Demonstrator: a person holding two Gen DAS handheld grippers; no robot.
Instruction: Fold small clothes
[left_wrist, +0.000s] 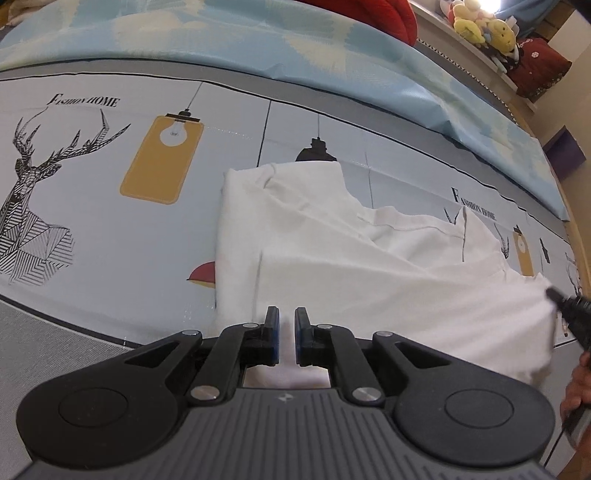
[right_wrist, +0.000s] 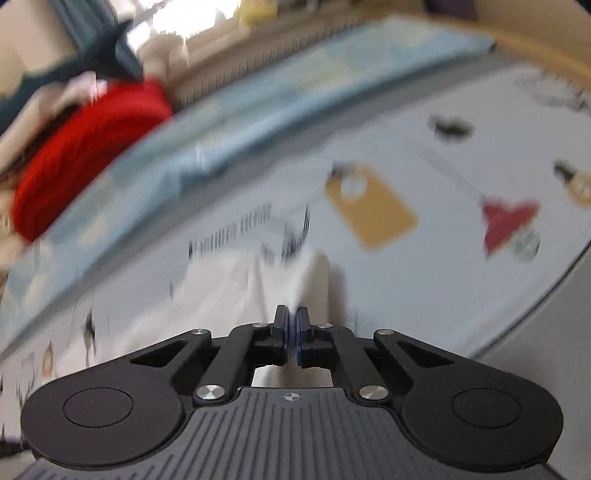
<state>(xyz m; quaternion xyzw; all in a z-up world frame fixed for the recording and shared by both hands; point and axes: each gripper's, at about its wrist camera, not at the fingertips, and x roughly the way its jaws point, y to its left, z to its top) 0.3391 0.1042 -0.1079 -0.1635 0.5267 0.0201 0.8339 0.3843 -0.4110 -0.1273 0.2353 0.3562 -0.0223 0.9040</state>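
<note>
A white garment lies partly folded on the printed bed sheet. My left gripper sits low over its near edge. Its jaws stand a narrow gap apart, with white cloth showing in the gap and no pad visibly pressing on it. At the right edge of the left wrist view, my right gripper pinches the garment's raised corner. The right wrist view is blurred. In it my right gripper is shut, and the white garment rises from its tips.
A light blue blanket runs along the far side of the bed, with a red cushion behind it. Plush toys sit on a ledge and a purple box stands beyond the bed. A hand holds the right tool.
</note>
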